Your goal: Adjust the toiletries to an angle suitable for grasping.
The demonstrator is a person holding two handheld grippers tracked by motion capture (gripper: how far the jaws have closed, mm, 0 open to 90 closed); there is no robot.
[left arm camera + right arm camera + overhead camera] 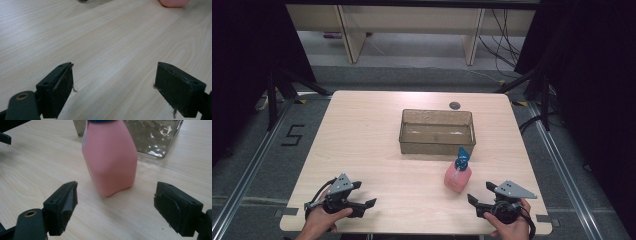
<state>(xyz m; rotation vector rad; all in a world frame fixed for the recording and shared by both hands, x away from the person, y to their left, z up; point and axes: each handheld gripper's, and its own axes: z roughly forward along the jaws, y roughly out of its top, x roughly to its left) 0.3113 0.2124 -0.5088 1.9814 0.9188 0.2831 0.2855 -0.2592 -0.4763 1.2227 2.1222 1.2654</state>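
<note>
Pink bottle (110, 160) upright just in front of clear tub (437, 131). Right gripper (115, 207) jaws wide, empty, near bottle. Left gripper (113, 90) wide, empty. Risk: off-centre approach tips bottle.

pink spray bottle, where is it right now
In the high view the pink spray bottle stands upright on the table's right half, just in front of the clear bin, nearest the open right gripper.

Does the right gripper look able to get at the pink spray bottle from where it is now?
Probably yes: the right gripper is open, facing the pink spray bottle with bare table between them.
</note>
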